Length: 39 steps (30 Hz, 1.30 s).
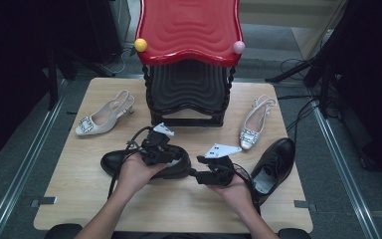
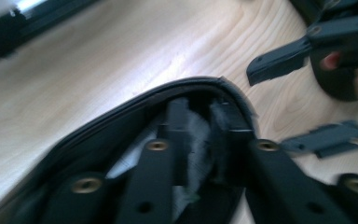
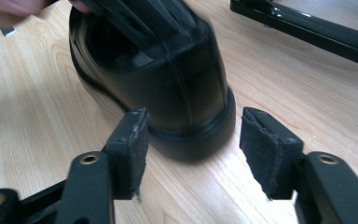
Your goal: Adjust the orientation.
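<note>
1. Table (image 1: 79, 194) carries a rack (image 1: 189, 89), two pale heels and another black shoe (image 1: 273, 167), none racked yet
2. Black shoe (image 1: 171, 169) sits on the table at centre
3. Left gripper (image 2: 200, 135) reaches inside its heel, jaws narrow, grip unclear
4. Right gripper (image 3: 191, 140) is wide apart behind the heel, holding nothing

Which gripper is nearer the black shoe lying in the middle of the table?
Left. The left gripper has its jaws down inside the black shoe at the heel opening. The right gripper is just behind the heel, jaws open either side, not touching.
</note>
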Each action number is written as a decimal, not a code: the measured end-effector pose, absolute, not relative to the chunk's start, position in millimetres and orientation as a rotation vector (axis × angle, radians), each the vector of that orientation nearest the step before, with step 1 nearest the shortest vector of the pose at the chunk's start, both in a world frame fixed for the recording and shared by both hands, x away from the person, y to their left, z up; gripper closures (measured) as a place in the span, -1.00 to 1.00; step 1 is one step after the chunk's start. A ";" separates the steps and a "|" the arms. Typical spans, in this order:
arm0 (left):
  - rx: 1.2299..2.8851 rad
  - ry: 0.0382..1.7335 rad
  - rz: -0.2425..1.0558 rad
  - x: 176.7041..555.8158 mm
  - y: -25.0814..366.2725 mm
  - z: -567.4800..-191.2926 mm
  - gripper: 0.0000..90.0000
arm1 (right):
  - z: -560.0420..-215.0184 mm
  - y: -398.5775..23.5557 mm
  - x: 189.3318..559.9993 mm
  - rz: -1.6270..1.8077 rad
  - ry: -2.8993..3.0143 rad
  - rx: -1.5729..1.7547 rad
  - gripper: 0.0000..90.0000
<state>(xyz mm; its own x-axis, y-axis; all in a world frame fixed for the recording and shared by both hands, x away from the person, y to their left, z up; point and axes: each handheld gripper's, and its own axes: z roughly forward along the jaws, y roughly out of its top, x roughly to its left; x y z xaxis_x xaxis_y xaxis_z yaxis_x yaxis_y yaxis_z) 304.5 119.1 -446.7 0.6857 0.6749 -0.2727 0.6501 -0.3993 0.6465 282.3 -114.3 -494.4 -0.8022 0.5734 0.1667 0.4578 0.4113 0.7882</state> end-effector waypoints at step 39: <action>2.011 1.265 0.060 260.4 225.5 -490.8 0.99 | -489.9 -98.6 306.6 1.366 2.550 0.997 1.00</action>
<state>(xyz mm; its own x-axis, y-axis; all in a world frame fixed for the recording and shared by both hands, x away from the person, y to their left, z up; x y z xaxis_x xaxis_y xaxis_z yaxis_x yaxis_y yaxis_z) 260.4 225.5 -490.8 0.5115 0.7925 -0.3321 0.7578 -0.2338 0.6092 306.6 -98.6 -489.9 -0.7846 0.5788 0.2225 0.5058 0.3898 0.7695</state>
